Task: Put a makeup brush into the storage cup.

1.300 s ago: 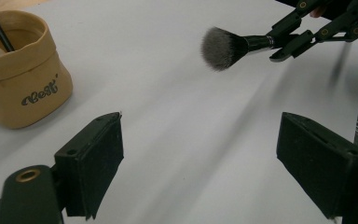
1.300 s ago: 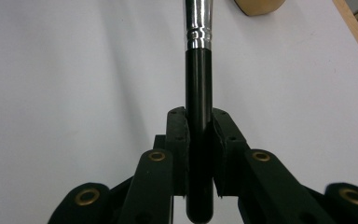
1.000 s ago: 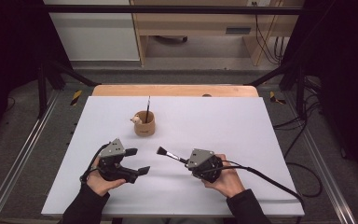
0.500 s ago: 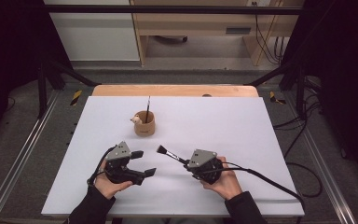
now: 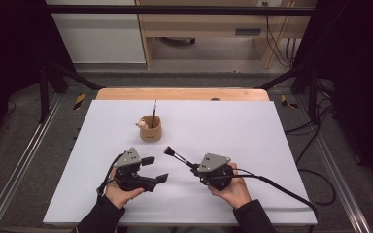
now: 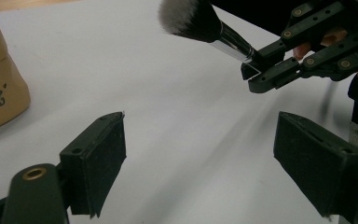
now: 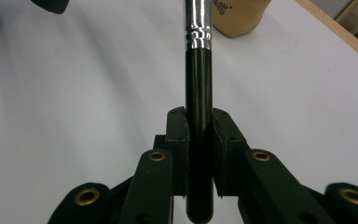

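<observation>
Right hand-held gripper (image 5: 193, 167) stayed clamped on the makeup brush (image 5: 176, 156) by its black handle, long axis level over the tabletop (image 5: 252, 131), bristles aimed toward the tan cup (image 5: 150, 130), while the left hand-held gripper (image 5: 155, 169), wide and empty, sat just beside the bristle end.

high: overhead, facing forward-down; gripper views: close, low; shared: brush (image 5: 175, 155)

A lab or test room: a white table (image 5: 272, 145) inside a dark metal frame (image 5: 175, 9), cables (image 5: 277, 43) on the far floor.
</observation>
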`<state>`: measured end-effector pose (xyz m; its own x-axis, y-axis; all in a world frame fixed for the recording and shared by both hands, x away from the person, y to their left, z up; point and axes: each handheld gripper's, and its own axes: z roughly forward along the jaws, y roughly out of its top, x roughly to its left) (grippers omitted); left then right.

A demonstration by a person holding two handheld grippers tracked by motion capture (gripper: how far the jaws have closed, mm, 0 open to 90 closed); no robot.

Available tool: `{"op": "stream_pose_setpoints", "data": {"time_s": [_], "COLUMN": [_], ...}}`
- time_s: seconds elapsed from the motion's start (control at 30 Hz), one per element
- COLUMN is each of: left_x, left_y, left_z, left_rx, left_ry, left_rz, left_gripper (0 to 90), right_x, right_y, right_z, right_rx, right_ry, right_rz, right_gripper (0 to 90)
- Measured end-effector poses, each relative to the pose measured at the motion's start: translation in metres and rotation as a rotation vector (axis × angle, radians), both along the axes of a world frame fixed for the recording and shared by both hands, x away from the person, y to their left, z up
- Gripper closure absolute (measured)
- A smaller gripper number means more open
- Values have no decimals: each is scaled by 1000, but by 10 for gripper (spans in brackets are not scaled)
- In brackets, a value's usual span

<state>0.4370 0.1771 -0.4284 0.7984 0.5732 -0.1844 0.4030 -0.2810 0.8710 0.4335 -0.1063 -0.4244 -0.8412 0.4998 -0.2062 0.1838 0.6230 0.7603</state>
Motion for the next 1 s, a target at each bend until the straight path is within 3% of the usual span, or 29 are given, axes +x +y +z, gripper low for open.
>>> {"op": "stream_pose_setpoints", "data": {"time_s": [0.37,0.6,1.0], "left_x": [4,7,13], "left_y": [-9,-19,-34], "left_z": [4,10,17], "left_rx": [-59,-100,-136], "left_ry": [-3,-10,-17], "left_rz": [20,7,0], "left_gripper": [182,193,233], "right_x": [1,0,-1], "right_y": [-2,-4,-4], "right_z": [0,3,5], "right_rx": [50,76,104], "right_ry": [3,-7,-21], "right_rz": [-24,-38,-46], "right_gripper": [794,795,794]}}
